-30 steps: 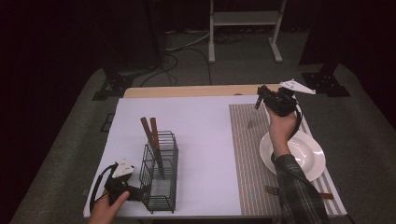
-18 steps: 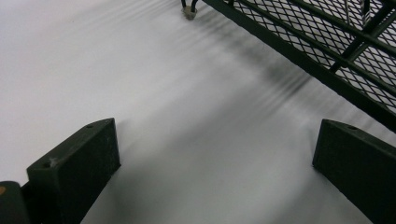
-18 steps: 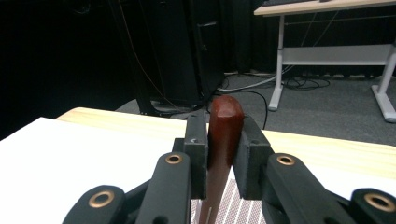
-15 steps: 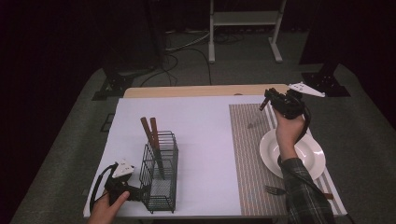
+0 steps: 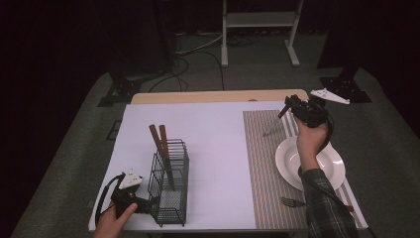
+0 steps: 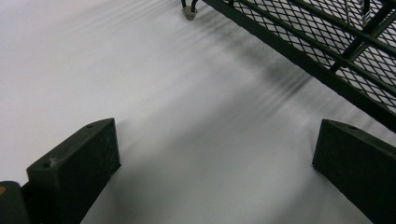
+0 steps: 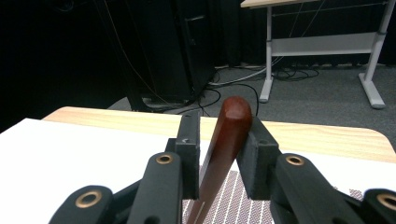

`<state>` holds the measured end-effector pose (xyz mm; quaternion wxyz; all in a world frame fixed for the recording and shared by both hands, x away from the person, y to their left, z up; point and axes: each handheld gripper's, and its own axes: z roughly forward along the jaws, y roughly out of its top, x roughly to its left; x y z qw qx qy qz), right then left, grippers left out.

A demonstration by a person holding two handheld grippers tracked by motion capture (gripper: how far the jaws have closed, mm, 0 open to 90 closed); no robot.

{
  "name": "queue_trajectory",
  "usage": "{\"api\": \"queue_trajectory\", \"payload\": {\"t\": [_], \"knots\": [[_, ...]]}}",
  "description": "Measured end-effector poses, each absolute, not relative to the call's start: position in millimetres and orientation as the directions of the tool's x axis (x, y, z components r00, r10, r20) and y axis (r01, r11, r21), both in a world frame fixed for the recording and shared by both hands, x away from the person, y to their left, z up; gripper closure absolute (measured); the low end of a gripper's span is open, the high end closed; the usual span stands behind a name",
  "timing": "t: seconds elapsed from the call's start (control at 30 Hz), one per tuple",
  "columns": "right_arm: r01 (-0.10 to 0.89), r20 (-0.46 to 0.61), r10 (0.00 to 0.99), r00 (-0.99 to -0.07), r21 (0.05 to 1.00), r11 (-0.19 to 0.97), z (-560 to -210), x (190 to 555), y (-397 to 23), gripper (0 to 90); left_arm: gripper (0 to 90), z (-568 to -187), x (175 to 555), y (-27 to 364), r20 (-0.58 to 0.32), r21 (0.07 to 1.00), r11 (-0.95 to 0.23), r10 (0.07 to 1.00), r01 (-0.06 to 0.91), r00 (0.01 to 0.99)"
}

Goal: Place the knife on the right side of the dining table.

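left gripper point(image 5: 141, 204) jaws apart, nothing between, parked low beside wire caddy point(image 5: 170, 186), likely to brace it | caddy holds two wooden-handled utensils point(image 5: 161, 144) upright | right gripper point(image 5: 291, 105) over striped placemat point(image 5: 265, 163), jaws just opening, knife point(image 7: 223, 149) handle leaning on one pad, blade slanting down to mat left of plate point(image 5: 333, 163) for the setting | fork point(image 5: 292, 201) near edge
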<state>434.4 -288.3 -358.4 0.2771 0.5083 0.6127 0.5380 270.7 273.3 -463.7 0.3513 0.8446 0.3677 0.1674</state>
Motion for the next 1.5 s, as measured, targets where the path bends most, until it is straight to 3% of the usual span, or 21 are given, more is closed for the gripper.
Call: {"api": "queue_trajectory", "payload": {"t": [1.5], "knots": [[0.424,0.290,0.924,-0.251,0.891,-0.164,-383.1,429.6,-335.1,53.2,0.0,-463.8,270.8,273.3,0.024,0.716,-0.482,0.739,0.504,0.673]]}}
